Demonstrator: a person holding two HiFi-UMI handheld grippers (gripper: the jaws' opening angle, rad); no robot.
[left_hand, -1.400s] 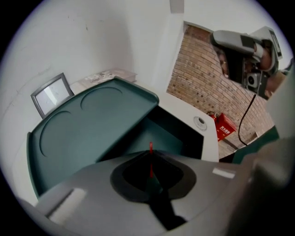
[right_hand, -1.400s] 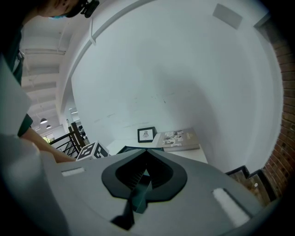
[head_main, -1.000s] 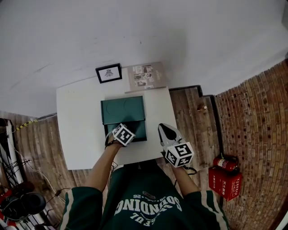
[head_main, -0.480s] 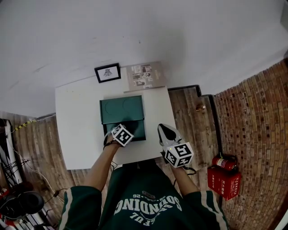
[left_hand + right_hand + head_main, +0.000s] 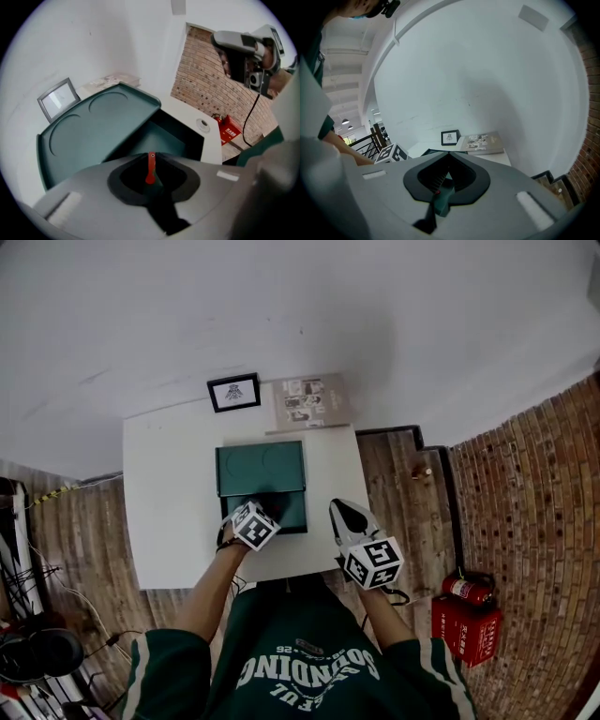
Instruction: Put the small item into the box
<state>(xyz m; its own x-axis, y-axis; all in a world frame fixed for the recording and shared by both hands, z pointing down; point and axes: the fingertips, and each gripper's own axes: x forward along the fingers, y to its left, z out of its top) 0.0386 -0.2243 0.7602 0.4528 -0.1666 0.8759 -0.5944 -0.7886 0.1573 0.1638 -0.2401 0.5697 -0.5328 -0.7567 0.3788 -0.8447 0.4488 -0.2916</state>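
A dark green box (image 5: pixel 281 508) stands open on the white table (image 5: pixel 169 512), its lid (image 5: pixel 261 468) folded back toward the wall. My left gripper (image 5: pixel 253 510) hangs over the box's near edge. In the left gripper view the jaws (image 5: pixel 151 154) meet at their tips above the box's inside (image 5: pixel 171 136), and a thin red strip shows between them. A small white round item (image 5: pixel 202 124) lies on the table right of the box. My right gripper (image 5: pixel 339 506) is right of the box, jaws (image 5: pixel 449 153) shut with nothing held.
A framed picture (image 5: pixel 233 392) and a booklet (image 5: pixel 309 401) lean at the table's back by the white wall. Brick-patterned floor, a fire extinguisher (image 5: pixel 466 589) and a red case (image 5: pixel 464 624) are to the right. The table's right edge runs just past the right gripper.
The head camera has shifted slightly. Both grippers stay in about the same places relative to the box.
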